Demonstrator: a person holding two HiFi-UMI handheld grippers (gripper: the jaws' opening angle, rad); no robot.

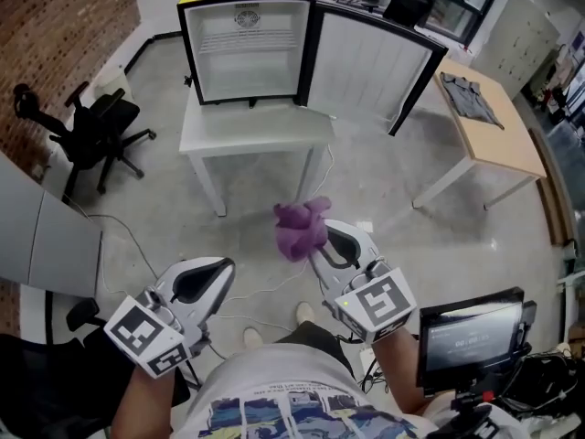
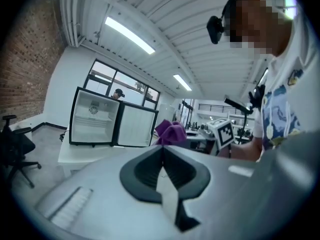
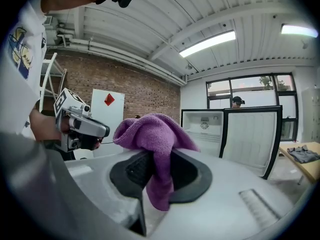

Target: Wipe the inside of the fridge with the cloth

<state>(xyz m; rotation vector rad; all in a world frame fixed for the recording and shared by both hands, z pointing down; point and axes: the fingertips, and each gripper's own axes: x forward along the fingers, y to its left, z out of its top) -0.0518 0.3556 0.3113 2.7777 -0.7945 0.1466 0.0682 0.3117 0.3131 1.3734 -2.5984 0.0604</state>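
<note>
A small black fridge (image 1: 245, 44) stands on a white table (image 1: 256, 133), its door (image 1: 366, 67) swung open to the right and its white inside bare. The fridge also shows far off in the left gripper view (image 2: 95, 124) and the right gripper view (image 3: 202, 131). My right gripper (image 1: 322, 245) is shut on a purple cloth (image 1: 302, 229), held low in front of the table; the cloth (image 3: 155, 139) bulges out above the jaws. My left gripper (image 1: 219, 268) is shut with nothing in it, low at the left, well short of the table.
A black office chair (image 1: 87, 126) stands left of the table. A wooden table (image 1: 498, 126) with a grey garment (image 1: 468, 97) stands at the right. A monitor (image 1: 471, 332) sits near my right side. Cables run over the concrete floor (image 1: 155, 227).
</note>
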